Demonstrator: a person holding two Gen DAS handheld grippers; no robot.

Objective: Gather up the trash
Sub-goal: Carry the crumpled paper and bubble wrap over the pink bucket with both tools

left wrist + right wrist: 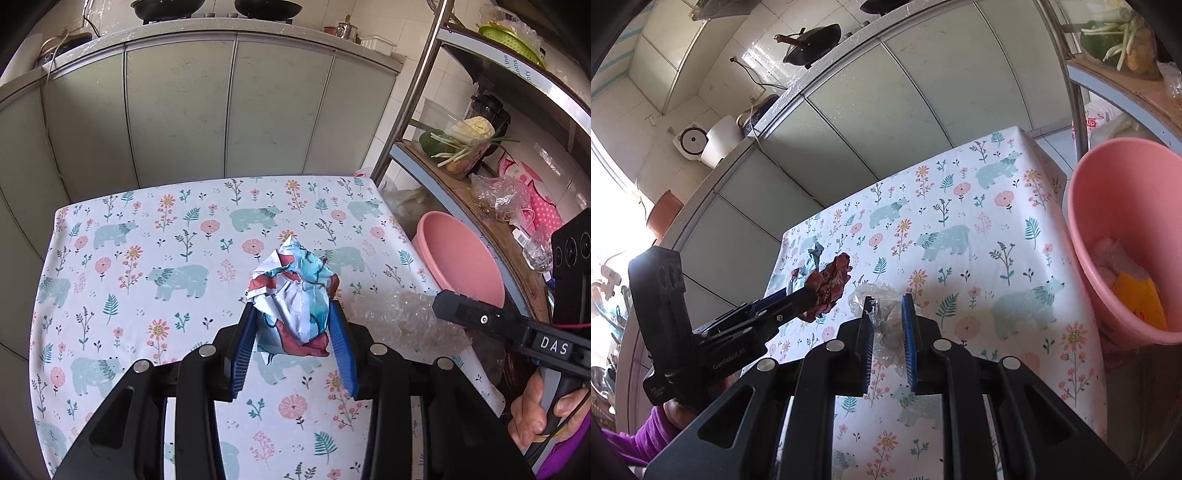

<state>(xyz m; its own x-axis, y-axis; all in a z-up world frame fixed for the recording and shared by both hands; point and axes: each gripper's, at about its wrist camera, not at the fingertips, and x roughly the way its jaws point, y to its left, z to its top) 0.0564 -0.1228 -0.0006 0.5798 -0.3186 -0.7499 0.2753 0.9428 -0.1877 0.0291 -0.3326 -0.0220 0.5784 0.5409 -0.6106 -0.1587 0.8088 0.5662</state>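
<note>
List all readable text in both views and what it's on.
"DAS": white letters on the right gripper body, left wrist view.
"GenRobot.AI": on the left gripper body, right wrist view.
Small white print lower on that gripper's handle: too small to read.
Blue print along the shelf edge: only fragments, not readable.
Red print on the white plastic bag: blurred.

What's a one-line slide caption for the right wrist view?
Right gripper clamps clear plastic wrap above the floral tablecloth, pink bin to its right, left gripper holding crumpled paper.
</note>
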